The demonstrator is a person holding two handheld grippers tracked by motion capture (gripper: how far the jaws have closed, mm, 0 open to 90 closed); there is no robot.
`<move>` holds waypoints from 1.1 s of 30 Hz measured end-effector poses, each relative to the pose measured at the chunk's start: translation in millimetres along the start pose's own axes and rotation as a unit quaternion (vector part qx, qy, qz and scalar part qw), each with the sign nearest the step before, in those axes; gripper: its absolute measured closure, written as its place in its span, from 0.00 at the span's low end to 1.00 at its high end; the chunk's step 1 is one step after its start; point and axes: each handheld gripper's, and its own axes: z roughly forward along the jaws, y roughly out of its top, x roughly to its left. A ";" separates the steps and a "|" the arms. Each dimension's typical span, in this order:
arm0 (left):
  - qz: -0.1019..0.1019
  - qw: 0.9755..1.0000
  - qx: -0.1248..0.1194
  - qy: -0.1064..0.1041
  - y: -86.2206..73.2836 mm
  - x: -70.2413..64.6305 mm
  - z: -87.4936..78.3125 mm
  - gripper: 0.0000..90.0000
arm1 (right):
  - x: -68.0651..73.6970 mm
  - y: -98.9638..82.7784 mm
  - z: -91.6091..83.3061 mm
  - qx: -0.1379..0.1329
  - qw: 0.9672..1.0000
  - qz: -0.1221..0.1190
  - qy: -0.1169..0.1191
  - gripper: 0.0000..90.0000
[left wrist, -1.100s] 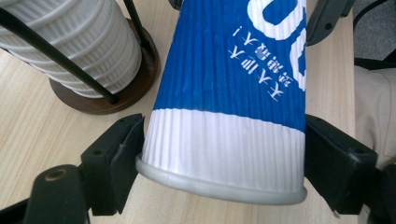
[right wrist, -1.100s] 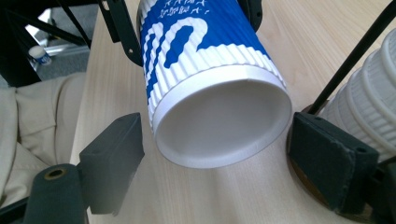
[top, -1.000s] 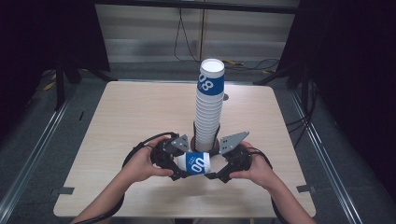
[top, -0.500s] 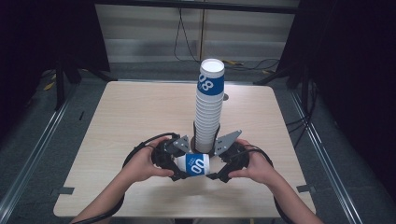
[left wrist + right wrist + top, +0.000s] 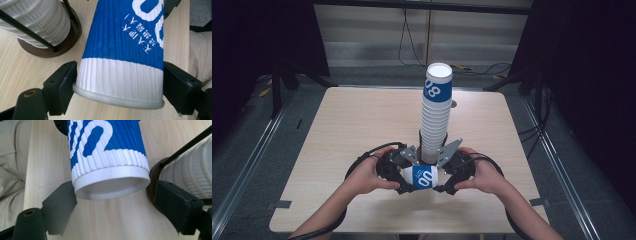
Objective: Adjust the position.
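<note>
A blue-and-white ribbed paper cup (image 5: 422, 177) lies on its side just above the table, held between both grippers near the front edge. My left gripper (image 5: 406, 180) is shut on its rim end (image 5: 120, 85), with a pad pressing on each side. My right gripper (image 5: 440, 181) is shut on its base end (image 5: 115, 192), the pads at the bottom ring. Right behind the cup rises a tall stack of the same cups (image 5: 435, 115), upside down in a holder with a brown round base (image 5: 67, 42) and black rods.
The light wooden table (image 5: 352, 125) has bare room left, right and behind the stack. Cables trail from both grippers over the front of the table. Metal rails and dark floor lie beyond the table's sides.
</note>
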 end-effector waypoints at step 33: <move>-0.002 1.000 -0.007 -0.002 2.2 -1.5 -1.4 0.21 | 5.8 9.2 10.1 0.021 0.999 -0.037 0.004 0.34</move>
